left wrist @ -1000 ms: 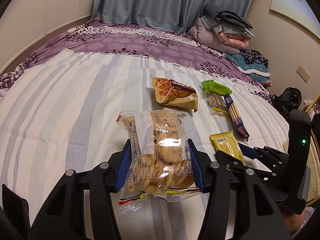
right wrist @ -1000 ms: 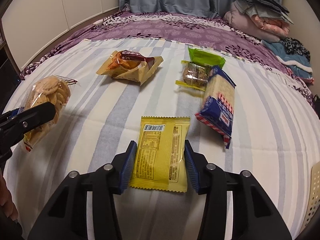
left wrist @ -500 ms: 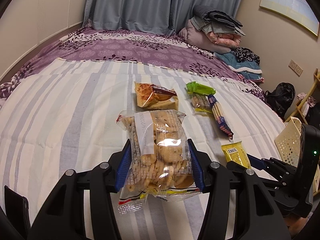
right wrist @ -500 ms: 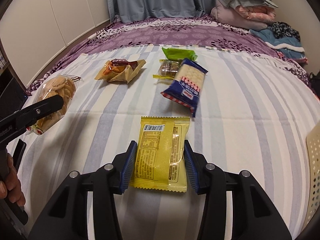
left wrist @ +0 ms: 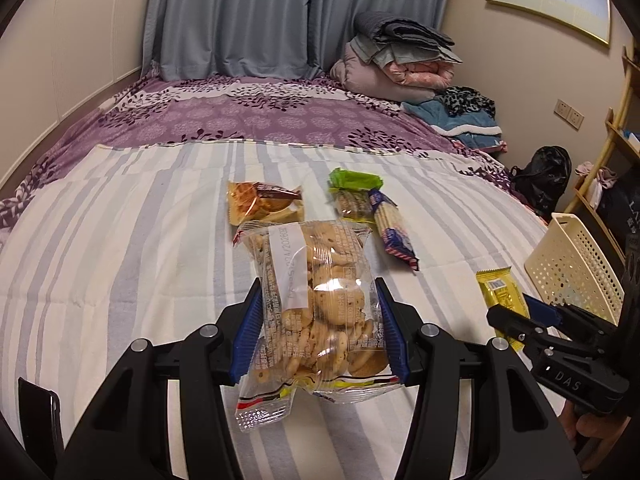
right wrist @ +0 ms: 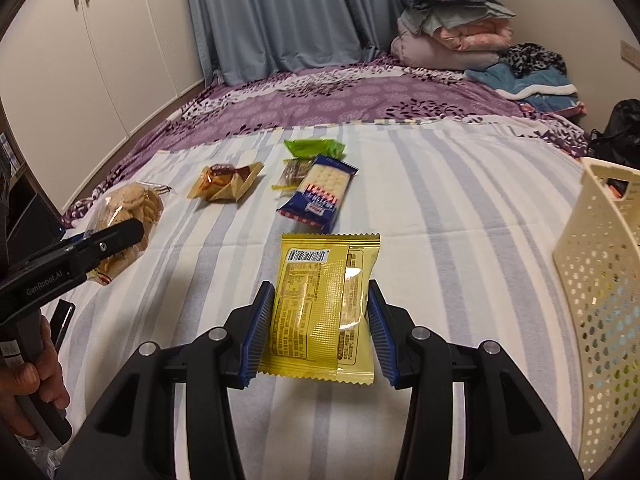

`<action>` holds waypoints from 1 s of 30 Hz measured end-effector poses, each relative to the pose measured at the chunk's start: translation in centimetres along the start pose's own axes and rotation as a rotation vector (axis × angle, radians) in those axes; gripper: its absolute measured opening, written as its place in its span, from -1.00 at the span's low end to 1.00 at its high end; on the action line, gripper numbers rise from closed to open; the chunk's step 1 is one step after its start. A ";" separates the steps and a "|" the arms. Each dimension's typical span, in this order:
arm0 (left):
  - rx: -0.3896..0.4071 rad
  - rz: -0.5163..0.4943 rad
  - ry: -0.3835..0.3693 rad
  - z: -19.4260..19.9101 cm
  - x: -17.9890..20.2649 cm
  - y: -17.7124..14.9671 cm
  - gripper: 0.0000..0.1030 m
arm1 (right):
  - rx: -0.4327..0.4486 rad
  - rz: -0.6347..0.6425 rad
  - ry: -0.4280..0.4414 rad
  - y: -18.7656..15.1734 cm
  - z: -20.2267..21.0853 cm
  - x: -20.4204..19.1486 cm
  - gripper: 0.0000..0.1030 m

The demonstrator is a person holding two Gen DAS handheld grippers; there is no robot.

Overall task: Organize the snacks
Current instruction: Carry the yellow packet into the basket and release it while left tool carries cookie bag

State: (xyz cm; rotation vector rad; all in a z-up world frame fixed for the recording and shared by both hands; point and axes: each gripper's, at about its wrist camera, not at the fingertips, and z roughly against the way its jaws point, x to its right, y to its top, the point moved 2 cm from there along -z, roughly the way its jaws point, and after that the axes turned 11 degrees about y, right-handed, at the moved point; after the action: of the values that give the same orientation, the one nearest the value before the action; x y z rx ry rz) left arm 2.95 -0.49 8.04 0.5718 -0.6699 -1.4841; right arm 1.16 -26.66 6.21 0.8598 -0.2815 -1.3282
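Both tongs have lifted toward the basket (right wrist: 596, 280) — my left tongs (left wrist: 318, 334) grip the cookie bag (left wrist: 316, 300), my right tongs (right wrist: 320, 330) grip the yellow packet (right wrist: 324, 304). Neither is in yet; four snacks — beyond the basket — remain on the bed (right wrist: 460, 208).

Clear bag of tan cookies (left wrist: 320, 304) between left claw's blue pads (left wrist: 248, 332); yellow packet (right wrist: 324, 308) between right claw's. Ahead: navy-red cracker pack (right wrist: 320, 196), green wrapper (right wrist: 314, 147), grey-white striped sheet (right wrist: 460, 208), purple floral cover (right wrist: 340, 96). Cream perforated basket (right wrist: 600, 280) right.
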 end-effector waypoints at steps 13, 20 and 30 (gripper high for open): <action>0.035 -0.095 -0.033 2.8 4.6 0.0 0.05 | 0.140 -0.072 -0.059 -0.3 7.4 4.4 -0.10; 0.052 -0.146 -0.060 4.0 7.3 0.1 0.05 | 0.213 -0.113 -0.118 -0.8 11.7 7.4 -0.10; 0.064 -0.215 -0.114 5.3 11.2 -0.3 0.05 | 0.275 -0.193 -0.242 -3.2 17.2 12.7 -0.10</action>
State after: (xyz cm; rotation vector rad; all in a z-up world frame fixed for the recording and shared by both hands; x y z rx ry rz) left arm -1.36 -11.39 12.20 0.6271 -0.7654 -1.7103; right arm -8.72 -44.99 11.95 0.9737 -0.5934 -1.6010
